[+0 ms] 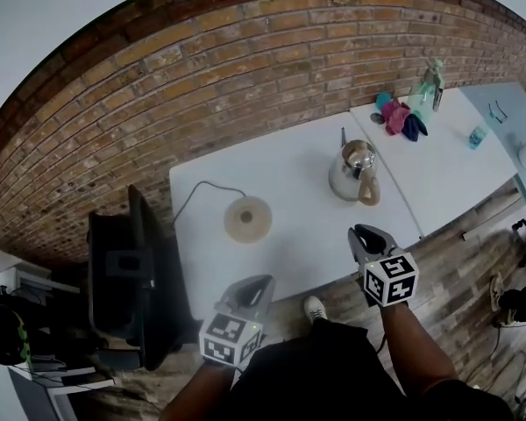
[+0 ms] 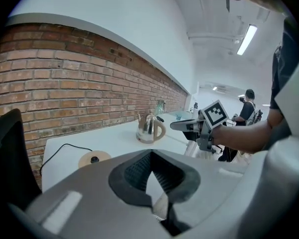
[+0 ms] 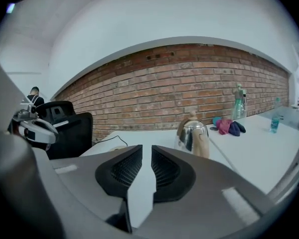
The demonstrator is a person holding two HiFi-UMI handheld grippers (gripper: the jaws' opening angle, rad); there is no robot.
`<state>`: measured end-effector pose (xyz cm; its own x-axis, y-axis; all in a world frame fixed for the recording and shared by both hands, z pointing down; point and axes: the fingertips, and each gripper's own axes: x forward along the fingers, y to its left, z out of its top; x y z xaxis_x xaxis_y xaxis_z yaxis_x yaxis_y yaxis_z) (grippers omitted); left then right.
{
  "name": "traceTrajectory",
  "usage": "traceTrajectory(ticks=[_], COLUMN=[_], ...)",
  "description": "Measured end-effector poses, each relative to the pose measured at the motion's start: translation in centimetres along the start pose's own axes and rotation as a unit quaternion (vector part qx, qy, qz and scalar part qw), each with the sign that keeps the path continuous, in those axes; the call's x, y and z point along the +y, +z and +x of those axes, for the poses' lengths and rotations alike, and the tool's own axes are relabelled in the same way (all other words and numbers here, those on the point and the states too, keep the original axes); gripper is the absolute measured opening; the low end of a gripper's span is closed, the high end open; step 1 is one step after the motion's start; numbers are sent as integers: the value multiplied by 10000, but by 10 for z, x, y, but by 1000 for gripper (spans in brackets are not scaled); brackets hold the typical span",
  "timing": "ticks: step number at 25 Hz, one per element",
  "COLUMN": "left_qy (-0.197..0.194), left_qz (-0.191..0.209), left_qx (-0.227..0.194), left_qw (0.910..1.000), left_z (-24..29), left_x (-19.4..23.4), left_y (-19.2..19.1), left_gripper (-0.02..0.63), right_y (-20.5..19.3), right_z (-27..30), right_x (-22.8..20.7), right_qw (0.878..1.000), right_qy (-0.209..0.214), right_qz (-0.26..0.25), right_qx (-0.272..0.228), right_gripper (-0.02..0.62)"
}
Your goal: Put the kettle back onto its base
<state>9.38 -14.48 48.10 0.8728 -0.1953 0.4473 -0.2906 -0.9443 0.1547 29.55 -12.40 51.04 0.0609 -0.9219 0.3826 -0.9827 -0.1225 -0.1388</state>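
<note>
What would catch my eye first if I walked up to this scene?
A shiny steel kettle stands on the white table, apart from its round base, which lies to the left with its cord. A long brick wall runs behind the table. At the near edge, the left gripper and right gripper each carry a black-and-white marker cube.

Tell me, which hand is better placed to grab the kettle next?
The right. The right gripper is the one nearer the kettle, whose handle faces it, and its jaws stand slightly apart with nothing between them. The left gripper is over by the base, jaws together.
</note>
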Motion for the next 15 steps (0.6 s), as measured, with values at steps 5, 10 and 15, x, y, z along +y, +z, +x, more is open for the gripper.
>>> traceTrajectory(ticks=[5,10,15], left_qy=[84,145,142], left_qz=[-43,-108,-122], left_qx=[90,184,244], left_qw=[9999,9997,9995], left_z=[24,47,73], left_x=[12,19,20], left_y=[8,14,20], left_gripper=[0,0,0], right_y=[3,8,9], right_z=[21,37,54], right_x=[-53,-102,-141], right_qw=[9991,9968,9954], right_qy=[-392,-765,-914], right_qz=[-77,-157,-72], right_qx=[106,177,273], right_gripper=[107,152,215])
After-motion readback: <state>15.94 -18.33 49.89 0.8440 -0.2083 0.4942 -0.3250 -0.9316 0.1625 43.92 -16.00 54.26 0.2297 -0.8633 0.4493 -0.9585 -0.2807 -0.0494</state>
